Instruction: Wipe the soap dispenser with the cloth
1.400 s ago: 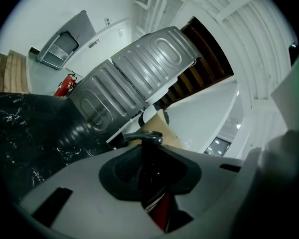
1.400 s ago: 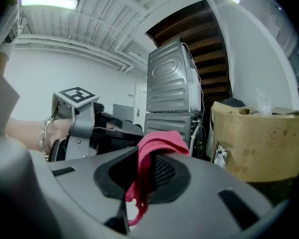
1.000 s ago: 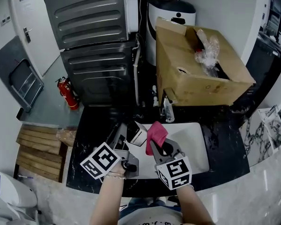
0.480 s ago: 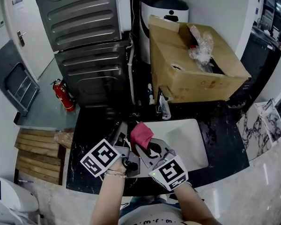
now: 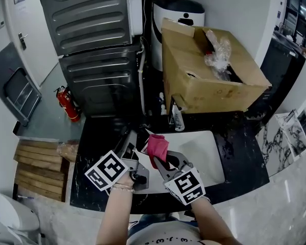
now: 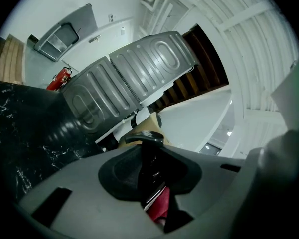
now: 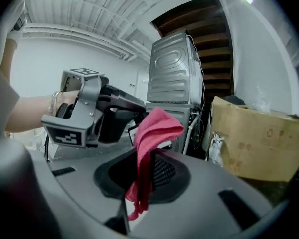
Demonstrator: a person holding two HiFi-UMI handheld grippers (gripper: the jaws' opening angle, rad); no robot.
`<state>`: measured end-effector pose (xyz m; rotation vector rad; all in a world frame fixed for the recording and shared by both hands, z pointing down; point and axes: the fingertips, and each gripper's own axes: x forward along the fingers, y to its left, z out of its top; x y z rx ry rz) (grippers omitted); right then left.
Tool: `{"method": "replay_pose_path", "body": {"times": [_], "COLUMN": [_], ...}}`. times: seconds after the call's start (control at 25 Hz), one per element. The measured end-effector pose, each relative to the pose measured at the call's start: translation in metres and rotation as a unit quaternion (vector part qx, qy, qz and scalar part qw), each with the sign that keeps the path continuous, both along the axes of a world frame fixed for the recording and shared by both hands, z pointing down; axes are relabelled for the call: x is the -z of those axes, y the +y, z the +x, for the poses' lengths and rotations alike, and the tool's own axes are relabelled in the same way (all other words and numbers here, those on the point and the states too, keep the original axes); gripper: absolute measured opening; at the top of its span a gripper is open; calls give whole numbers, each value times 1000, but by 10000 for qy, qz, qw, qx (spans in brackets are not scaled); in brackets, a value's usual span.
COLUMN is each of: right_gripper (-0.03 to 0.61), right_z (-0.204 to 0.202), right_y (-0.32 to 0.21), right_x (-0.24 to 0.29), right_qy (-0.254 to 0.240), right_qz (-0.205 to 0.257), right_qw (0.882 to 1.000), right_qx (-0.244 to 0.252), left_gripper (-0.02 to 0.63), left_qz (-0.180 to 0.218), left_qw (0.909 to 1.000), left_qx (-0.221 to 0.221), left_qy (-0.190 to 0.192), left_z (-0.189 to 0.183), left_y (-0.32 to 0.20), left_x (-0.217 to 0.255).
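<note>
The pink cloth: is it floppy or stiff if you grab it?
Probably floppy: the pink cloth folds over and droops where the right gripper pinches it. Likely light, since a small pinch holds it up. It shouldn't slip; its surface looks fuzzy.

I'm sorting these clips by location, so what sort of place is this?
Likely a utility or laundry corner rather than a home bathroom: a white sink set in a black marbled counter, two grey ribbed machines stacked behind it, and a red fire extinguisher beside them.

grey left claw (wrist bracelet)
</note>
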<state>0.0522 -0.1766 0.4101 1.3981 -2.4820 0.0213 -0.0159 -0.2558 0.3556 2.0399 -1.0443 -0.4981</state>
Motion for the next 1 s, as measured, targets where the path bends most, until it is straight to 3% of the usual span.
{"method": "replay_pose_path", "body": {"times": [0.16, 0.28, 0.44, 0.56, 0.76, 1.0], "right_gripper": [48, 48, 48, 48, 48, 48], "right_z": [14, 20, 27, 25, -5, -19], "right_y": [-1, 2, 8, 12, 20, 17], "right_x": [-14, -12, 12, 38, 74, 64], "right_qy": [81, 122, -39, -306, -522, -435], "right_qz": [-236, -214, 50, 250, 640, 496], "right_qw": [9995, 9996, 10000, 9991, 9932, 9937], "right_qx": [-192, -144, 1, 177, 815, 909], "left_gripper": [97, 97, 92, 92, 91, 91], "left_qz": [653, 1330, 2481, 3049, 3387, 3468], "left_qw": [9978, 9907, 9656, 9438, 9213, 9157], "left_qx": [-130, -273, -728, -1111, -1557, -1643], "left_qy": [-7, -94, -270, -629, -1106, -1196], "left_z": [-3, -8, -17, -16, -3, 5], "left_y": [0, 2, 14, 23, 38, 45], "left_x": [15, 29, 47, 54, 54, 54]}}
